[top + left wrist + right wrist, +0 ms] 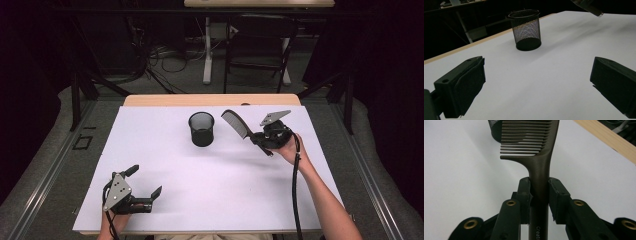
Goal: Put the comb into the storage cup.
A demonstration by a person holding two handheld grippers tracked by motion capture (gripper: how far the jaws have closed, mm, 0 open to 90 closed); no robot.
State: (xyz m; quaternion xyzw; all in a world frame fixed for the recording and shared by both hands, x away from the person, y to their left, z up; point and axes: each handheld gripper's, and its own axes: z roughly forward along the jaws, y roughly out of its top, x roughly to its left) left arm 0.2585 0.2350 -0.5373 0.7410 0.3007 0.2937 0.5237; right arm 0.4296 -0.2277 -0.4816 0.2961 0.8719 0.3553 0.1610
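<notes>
I held the long dark plastic comb point(537, 157) by its handle in the closed jaws of my right gripper point(261, 137), just right of the black mesh cup point(201, 129) on the white tabletop point(210, 190), judging it needed upending above the rim, while my left gripper point(146, 182) rested wide open, empty.

White table sheet point(210, 200), floor cables point(170, 62)

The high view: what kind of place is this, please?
Probably a lab or studio set up for recording. A table with a plain white cover stands among dark curtains, cables lie loose on the floor behind it, and another desk's legs show farther back. The right claw holds a comb.
</notes>
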